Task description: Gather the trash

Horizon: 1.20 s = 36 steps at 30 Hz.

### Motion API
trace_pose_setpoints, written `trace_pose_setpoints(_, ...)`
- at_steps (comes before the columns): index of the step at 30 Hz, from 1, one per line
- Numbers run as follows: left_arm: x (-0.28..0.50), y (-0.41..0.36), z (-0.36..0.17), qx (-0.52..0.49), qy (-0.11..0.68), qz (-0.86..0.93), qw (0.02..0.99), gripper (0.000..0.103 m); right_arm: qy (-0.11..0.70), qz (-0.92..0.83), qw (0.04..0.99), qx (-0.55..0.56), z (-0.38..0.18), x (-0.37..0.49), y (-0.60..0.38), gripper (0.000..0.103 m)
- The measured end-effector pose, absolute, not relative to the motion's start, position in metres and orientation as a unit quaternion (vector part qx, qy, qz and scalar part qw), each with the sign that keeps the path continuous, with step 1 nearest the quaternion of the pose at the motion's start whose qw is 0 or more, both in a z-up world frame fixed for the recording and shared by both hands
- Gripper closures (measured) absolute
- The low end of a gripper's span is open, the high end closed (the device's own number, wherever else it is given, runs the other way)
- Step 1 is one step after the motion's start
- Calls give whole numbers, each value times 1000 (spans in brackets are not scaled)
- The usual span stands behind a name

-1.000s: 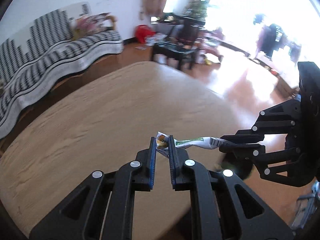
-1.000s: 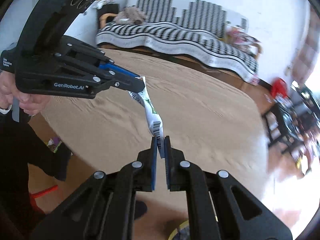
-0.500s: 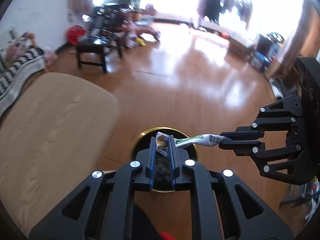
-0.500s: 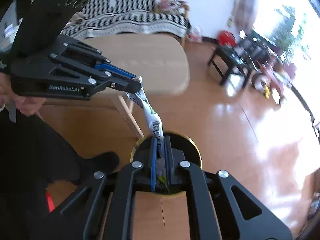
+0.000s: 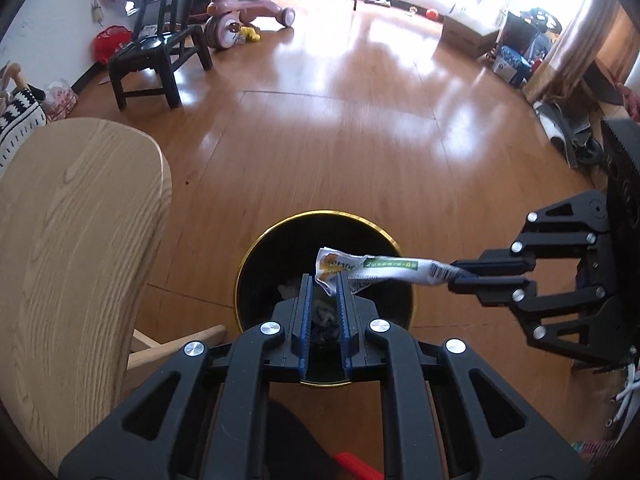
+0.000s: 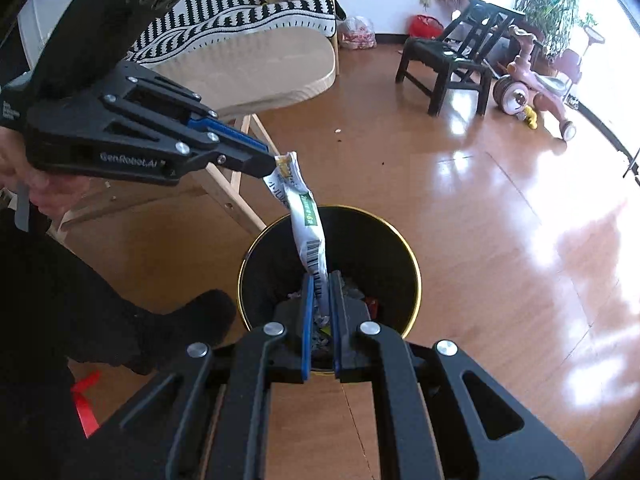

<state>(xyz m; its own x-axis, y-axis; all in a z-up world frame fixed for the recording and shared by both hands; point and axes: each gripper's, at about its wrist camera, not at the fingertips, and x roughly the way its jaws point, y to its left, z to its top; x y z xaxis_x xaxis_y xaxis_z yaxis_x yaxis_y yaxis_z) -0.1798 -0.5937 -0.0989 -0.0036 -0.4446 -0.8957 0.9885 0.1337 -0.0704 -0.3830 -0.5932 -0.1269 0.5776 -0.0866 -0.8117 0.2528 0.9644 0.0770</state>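
A crumpled white and green wrapper (image 5: 372,267) is stretched between my two grippers above a black trash bin with a gold rim (image 5: 256,248). My left gripper (image 5: 323,280) is shut on its orange-printed end. My right gripper (image 6: 319,280) is shut on its barcode end (image 6: 316,256). In the right wrist view the wrapper (image 6: 305,216) hangs over the bin (image 6: 412,264), which holds other trash. The right gripper also shows at the right of the left wrist view (image 5: 460,272), and the left gripper at the left of the right wrist view (image 6: 272,160).
A light wooden table (image 5: 72,220) stands left of the bin, its legs (image 6: 236,196) close to the rim. A black chair (image 5: 160,52), a pink ride-on toy (image 5: 240,20) and a striped sofa (image 6: 240,12) stand farther off on the wooden floor.
Both grippers, holding the wrapper between them, have swung off the table and now hang over the open bin on the floor.
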Motion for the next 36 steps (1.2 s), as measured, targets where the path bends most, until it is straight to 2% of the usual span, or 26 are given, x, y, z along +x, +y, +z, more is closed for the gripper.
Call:
trace_pose_setpoints(15, -160, -603, -129, 334, 435, -564, 617, 91, 494, -90, 860, 95, -169, -340, -614, 95)
trace_pose_setpoints(17, -162, -601, -128, 329, 436, -564, 619, 90, 509, -94, 850, 98, -177, -334, -618, 91)
trace_pose_setpoints(18, -162, -600, -127, 326, 439, -564, 619, 83, 512, -96, 848, 99, -180, -332, -619, 76)
trace_pose_setpoints(19, -163, -598, -126, 324, 440, -564, 620, 67, 512, -99, 847, 100, -182, -330, -621, 41)
trace_pose_setpoints(20, -163, -596, -124, 323, 438, -563, 622, 55, 508, -104, 849, 99, -182, -329, -621, 27)
trace_pose_setpoints(21, -163, -592, -119, 316, 431, -565, 628, 38, 492, -108, 858, 100, -180, -331, -620, 21)
trace_pose_setpoints(26, -163, -575, -98, 301, 422, -567, 641, 28, 489, -117, 858, 105, -174, -331, -622, 21)
trace_pose_setpoints(28, -156, -555, -75, 277, 412, -556, 667, 17, 487, -126, 859, 98, -163, -331, -619, 19)
trace_pose_setpoints(31, -135, -505, -34, 236, 390, -528, 717, 9, 474, -147, 865, 78, -133, -322, -609, 13)
trace_pose_setpoints(36, -81, -377, 23, 189, 360, -423, 810, 7, 434, -144, 888, 48, -70, -266, -555, 8)
